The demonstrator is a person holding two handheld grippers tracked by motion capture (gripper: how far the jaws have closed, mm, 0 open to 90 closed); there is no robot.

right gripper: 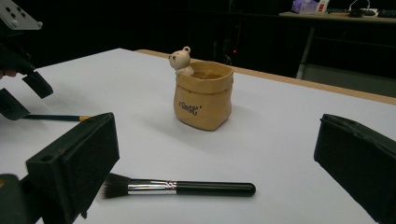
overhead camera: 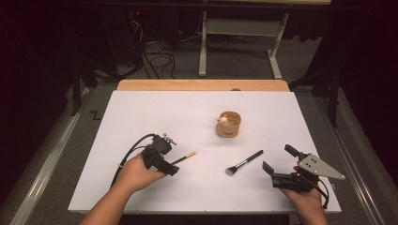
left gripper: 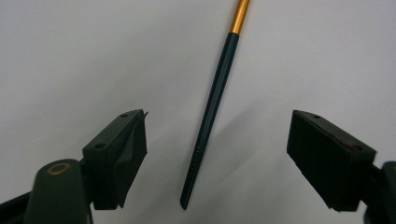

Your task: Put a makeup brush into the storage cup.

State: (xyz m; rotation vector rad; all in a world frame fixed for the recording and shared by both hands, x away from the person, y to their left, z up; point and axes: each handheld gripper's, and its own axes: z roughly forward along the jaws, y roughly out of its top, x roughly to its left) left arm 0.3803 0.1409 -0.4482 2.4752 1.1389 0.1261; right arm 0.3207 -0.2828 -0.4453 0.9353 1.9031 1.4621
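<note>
The left tool (overhead camera: 174, 165) sits low over the white table (overhead camera: 141, 117), its jaws spread to either side of a thin dark brush handle (left gripper: 210, 112) with a gold band, which lies flat on the surface near the person's edge. In the left gripper view the handle's blunt end runs up between the two pads and neither pad touches it, so nothing is gripped yet; the tool is lined up along the handle, most likely so the jaws can pinch across its narrow width.

The right tool (overhead camera: 276, 164) waits released on the other side, jaws wide and pointed toward a makeup brush (right gripper: 180, 187) with a black handle, silver ferrule and dark bristles (it lies well apart from the thin one, just in front of that tool).

Beyond both brushes stands a small tan pot (right gripper: 204, 95) shaped like a sack, with a little bear figure on its rim. It is upright with its mouth open, which suits it as a holder for the brushes, though neither has been lifted.
</note>
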